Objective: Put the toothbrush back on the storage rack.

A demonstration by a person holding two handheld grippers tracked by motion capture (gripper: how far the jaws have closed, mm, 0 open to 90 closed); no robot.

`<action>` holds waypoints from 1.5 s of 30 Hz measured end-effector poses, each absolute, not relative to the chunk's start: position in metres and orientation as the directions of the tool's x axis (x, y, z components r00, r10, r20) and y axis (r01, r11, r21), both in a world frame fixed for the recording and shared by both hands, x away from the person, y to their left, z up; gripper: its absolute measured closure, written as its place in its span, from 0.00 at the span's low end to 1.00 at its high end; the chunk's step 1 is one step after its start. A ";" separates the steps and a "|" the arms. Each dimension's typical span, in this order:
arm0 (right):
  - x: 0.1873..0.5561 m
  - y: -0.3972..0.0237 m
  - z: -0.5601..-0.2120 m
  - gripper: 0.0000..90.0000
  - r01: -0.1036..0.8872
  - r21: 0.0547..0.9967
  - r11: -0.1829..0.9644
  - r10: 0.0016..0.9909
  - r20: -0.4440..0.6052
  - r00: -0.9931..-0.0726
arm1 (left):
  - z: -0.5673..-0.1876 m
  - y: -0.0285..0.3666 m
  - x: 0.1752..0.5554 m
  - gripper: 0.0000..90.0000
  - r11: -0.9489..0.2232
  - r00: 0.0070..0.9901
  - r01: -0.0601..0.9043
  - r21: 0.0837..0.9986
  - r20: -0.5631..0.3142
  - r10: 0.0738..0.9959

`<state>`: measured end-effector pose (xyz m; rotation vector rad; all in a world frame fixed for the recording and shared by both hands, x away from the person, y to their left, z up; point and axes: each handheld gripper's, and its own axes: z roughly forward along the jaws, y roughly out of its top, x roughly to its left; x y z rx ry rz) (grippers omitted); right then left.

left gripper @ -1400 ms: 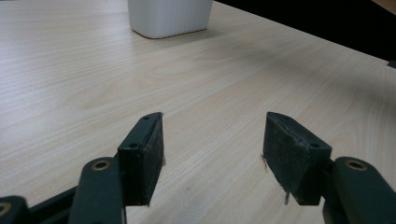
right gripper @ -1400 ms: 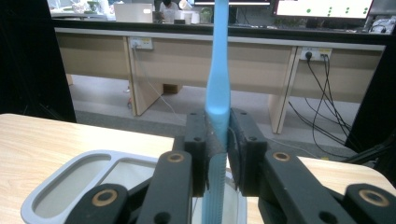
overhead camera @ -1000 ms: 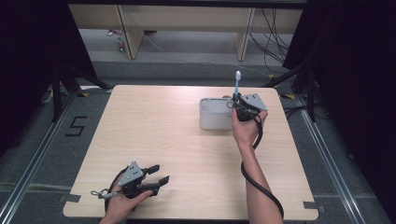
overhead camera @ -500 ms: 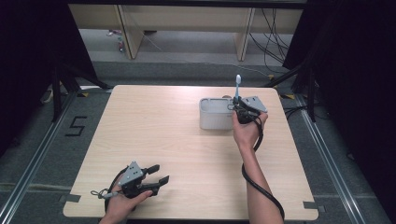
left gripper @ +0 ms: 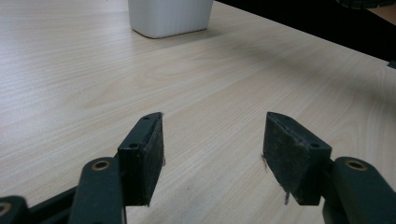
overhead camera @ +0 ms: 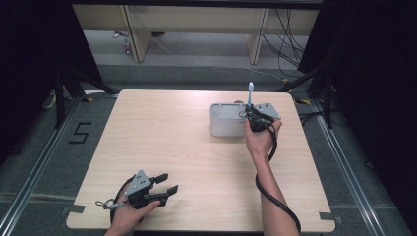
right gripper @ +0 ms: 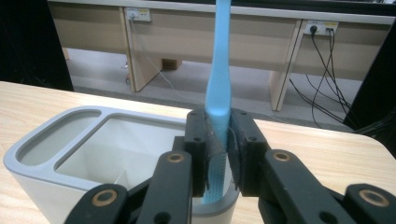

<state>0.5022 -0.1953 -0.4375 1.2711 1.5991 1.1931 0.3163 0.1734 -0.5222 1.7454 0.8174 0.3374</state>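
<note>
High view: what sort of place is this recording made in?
Probably a lab or studio set up for recording, not a home. A bare wooden table stands on grey floor marked with a taped "5", dark curtains hang at both sides, and loose cables trail behind by wall sockets.

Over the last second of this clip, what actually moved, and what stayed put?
Very little. The right gripper, shut on the blue toothbrush, shifted slightly lower at the right end of the grey holder, the brush staying upright. The left gripper stayed open, resting near the table's front edge; the holder did not move.
</note>
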 end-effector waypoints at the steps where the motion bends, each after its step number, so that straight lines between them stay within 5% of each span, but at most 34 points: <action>1: 0.502 -0.195 -0.438 0.87 0.271 0.960 0.070 0.975 -0.009 -0.220 | -0.522 0.173 0.316 0.42 -0.136 0.719 0.353 0.926 -0.175 0.673; 45: 0.499 -0.199 -0.441 0.87 0.345 0.934 0.096 0.970 -0.010 -0.242 | -0.522 0.174 0.316 0.42 -0.136 0.718 0.354 0.925 -0.176 0.673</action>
